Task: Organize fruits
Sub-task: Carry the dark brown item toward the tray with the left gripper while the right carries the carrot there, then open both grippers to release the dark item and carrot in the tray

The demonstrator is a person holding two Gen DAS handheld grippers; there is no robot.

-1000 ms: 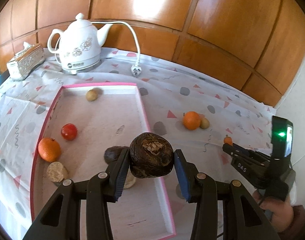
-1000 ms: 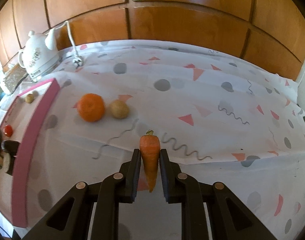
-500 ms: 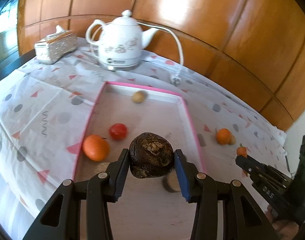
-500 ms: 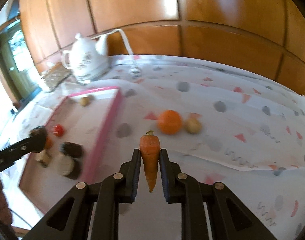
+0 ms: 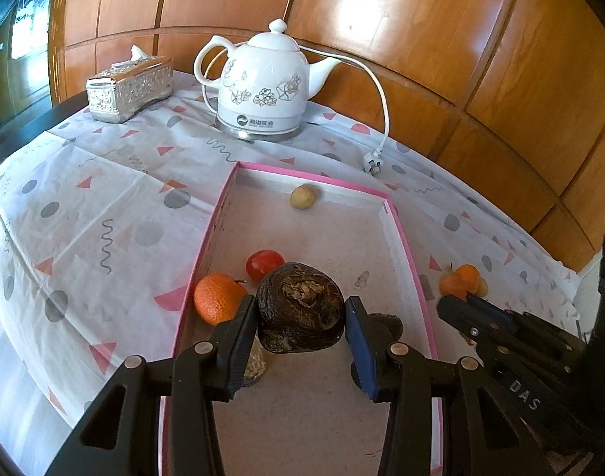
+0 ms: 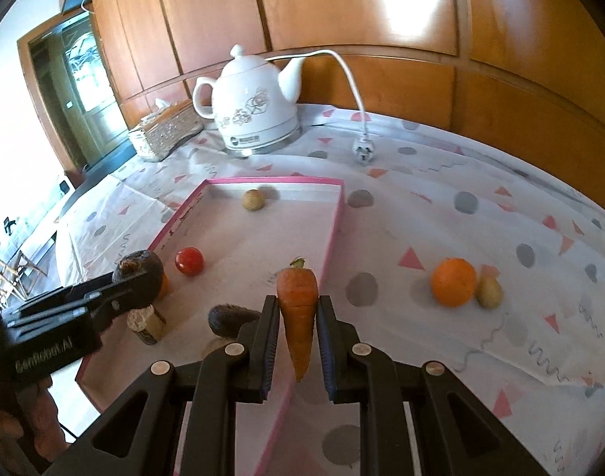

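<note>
My left gripper [image 5: 301,309] is shut on a dark brown wrinkled fruit [image 5: 300,305], held above the pink-rimmed tray [image 5: 405,246]; it also shows in the right wrist view [image 6: 137,273]. My right gripper [image 6: 297,319] is shut on a carrot [image 6: 298,309], stalk end up, over the tray's right rim [image 6: 334,230]. In the tray lie a tomato [image 5: 264,263], an orange [image 5: 216,297], a small tan fruit [image 5: 303,196], a dark fruit [image 6: 227,319] and a cut beige piece [image 6: 147,323]. An orange [image 6: 453,282] and a small tan fruit [image 6: 488,292] lie on the cloth, right of the tray.
A white electric kettle [image 5: 264,87] with its cord and plug [image 5: 371,160] stands behind the tray. A silver tissue box [image 5: 129,89] sits at the back left. Wooden panelling closes the back. The table edge runs along the left.
Both grippers have moved left over the tray with their loads. The right gripper now hangs over the tray's right rim. Grips are unchanged.
</note>
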